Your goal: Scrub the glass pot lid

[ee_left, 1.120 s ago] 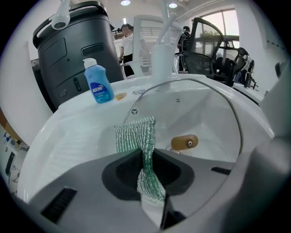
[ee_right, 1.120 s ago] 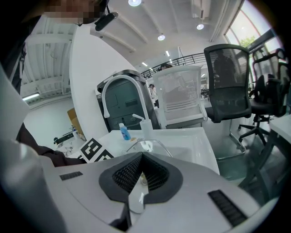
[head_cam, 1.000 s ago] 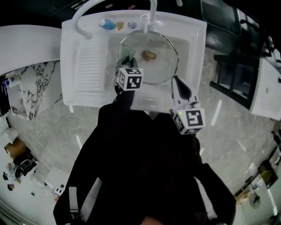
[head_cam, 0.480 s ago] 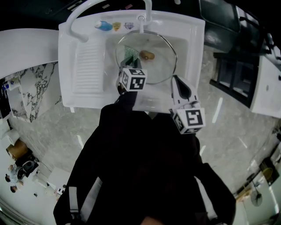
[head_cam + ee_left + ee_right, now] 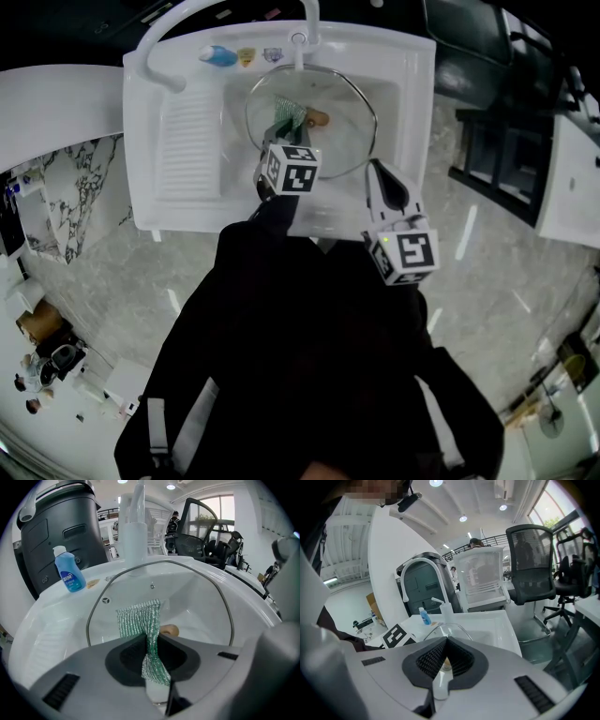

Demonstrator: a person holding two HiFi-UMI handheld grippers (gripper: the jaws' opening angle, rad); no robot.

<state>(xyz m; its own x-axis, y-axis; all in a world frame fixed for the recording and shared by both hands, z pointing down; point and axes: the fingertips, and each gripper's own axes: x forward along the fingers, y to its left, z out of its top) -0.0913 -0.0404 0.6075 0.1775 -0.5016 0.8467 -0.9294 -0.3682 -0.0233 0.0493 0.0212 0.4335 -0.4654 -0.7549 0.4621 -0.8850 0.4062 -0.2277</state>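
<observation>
The glass pot lid (image 5: 347, 94) leans in the white sink (image 5: 412, 112), its brown knob (image 5: 317, 118) facing me. My left gripper (image 5: 279, 137) is shut on a green mesh scrub cloth (image 5: 289, 114), which hangs against the glass just left of the knob. In the left gripper view the cloth (image 5: 139, 620) spreads over the lid (image 5: 201, 606) beside the knob (image 5: 169, 630). My right gripper (image 5: 373, 174) sits at the lid's near right rim, jaws shut on the rim. The right gripper view shows the lid (image 5: 452, 631) rising beyond the closed jaws.
A blue soap bottle (image 5: 216, 53) and small items stand on the sink's back ledge near the faucet (image 5: 309, 28). A ribbed draining board (image 5: 192, 141) lies left of the basin. A dark bin (image 5: 61, 522) is behind the sink. An office chair (image 5: 532, 559) stands to the right.
My left gripper has carried the cloth rightward across the glass, from the lid's left edge to beside the knob. The right gripper has stayed at the rim.
</observation>
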